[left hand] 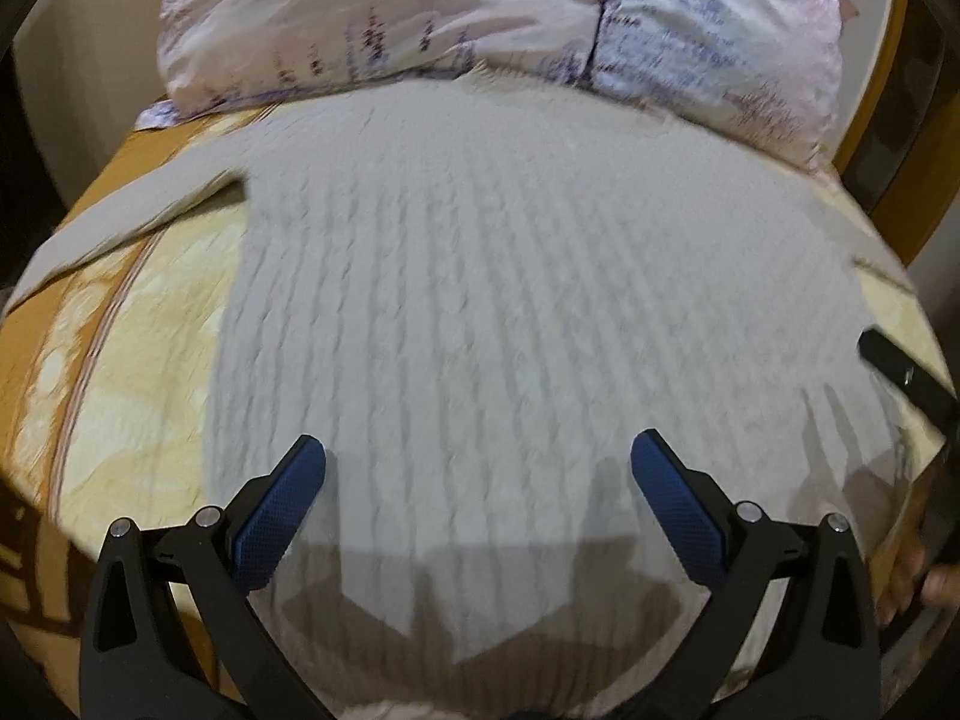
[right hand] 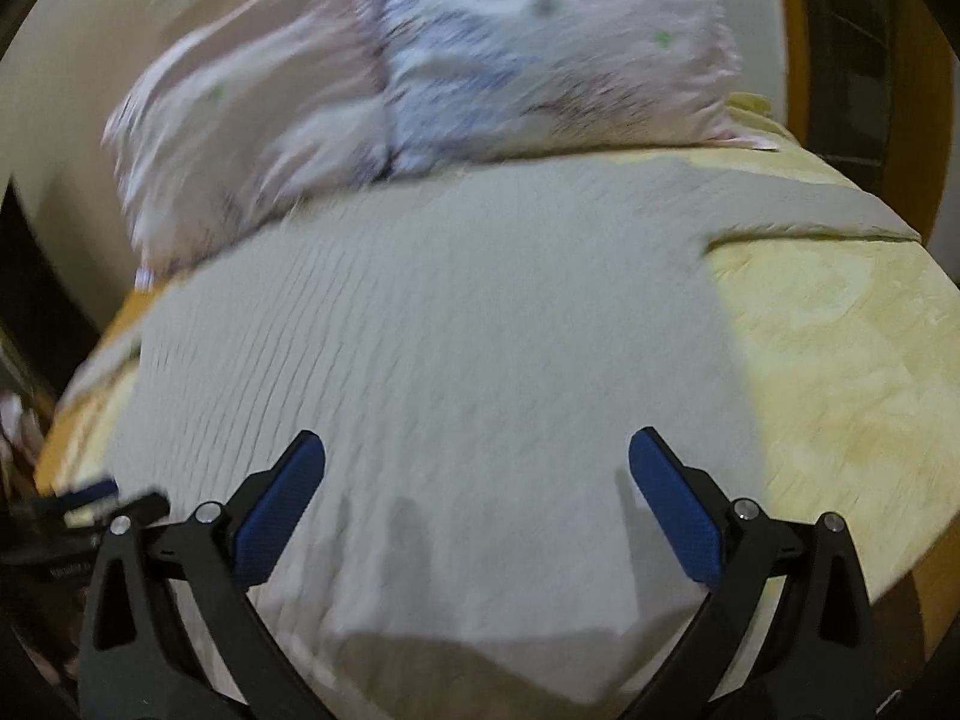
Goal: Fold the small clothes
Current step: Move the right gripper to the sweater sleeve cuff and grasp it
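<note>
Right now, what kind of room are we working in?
Most likely a bedroom: a patterned pillow rests at the head of a yellow bedspread, with a white ribbed knit top spread flat on it.

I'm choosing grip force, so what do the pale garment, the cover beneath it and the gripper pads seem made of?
The garment looks like a soft, matte, off-white knit: raised cable-like ribs run along it. The bed cover seems a yellow woven or quilted cloth with a faint sheen and pattern; blur leaves that open. The left gripper pads look like blue textured rubber or plastic.
</note>
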`<state>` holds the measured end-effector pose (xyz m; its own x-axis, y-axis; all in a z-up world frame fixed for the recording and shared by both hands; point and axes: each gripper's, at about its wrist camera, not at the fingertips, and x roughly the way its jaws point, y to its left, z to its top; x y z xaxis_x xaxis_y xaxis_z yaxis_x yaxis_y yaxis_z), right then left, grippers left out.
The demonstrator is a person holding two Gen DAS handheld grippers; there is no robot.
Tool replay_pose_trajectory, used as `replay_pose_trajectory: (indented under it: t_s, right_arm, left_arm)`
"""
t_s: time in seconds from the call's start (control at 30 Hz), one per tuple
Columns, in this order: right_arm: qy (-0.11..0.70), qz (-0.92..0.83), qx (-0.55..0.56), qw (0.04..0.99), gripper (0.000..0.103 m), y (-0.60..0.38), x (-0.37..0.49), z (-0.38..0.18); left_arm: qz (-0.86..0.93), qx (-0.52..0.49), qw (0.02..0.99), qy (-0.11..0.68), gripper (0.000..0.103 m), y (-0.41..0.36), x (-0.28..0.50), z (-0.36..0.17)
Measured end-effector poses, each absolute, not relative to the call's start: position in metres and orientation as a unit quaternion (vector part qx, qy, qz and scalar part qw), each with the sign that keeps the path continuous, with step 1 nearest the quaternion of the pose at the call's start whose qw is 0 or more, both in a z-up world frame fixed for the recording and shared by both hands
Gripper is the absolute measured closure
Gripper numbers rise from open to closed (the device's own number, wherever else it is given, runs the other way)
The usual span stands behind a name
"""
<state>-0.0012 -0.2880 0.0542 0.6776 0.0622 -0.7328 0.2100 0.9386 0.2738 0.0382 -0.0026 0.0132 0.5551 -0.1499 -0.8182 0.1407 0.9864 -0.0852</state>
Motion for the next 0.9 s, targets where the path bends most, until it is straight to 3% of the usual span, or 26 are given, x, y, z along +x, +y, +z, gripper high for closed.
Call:
replay_pose_trajectory:
  t_s: [0.23,0.53,0.7,0.9]
  right_arm:
    - [0.368,-0.118,0.307,0.870,0.021,-0.423,0.041,0.052]
    - [0.352,-0.202,0.488,0.773,0.053,-0.546,0.059,0.000]
    - [0.340,-0.212,0.499,0.768,0.061,-0.559,0.060,-0.005]
    - [0.330,-0.229,0.505,0.764,0.076,-0.571,0.065,-0.007]
  left_arm:
    - [-0.111,-0.038,0.881,0.458,0.001,-0.004,0.084,0.030]
    - [-0.111,-0.053,0.880,0.459,0.001,0.002,0.125,0.043]
    - [-0.114,-0.030,0.883,0.454,0.001,-0.005,0.136,0.043]
    - [-0.125,-0.019,0.881,0.456,0.003,-0.015,0.146,0.038]
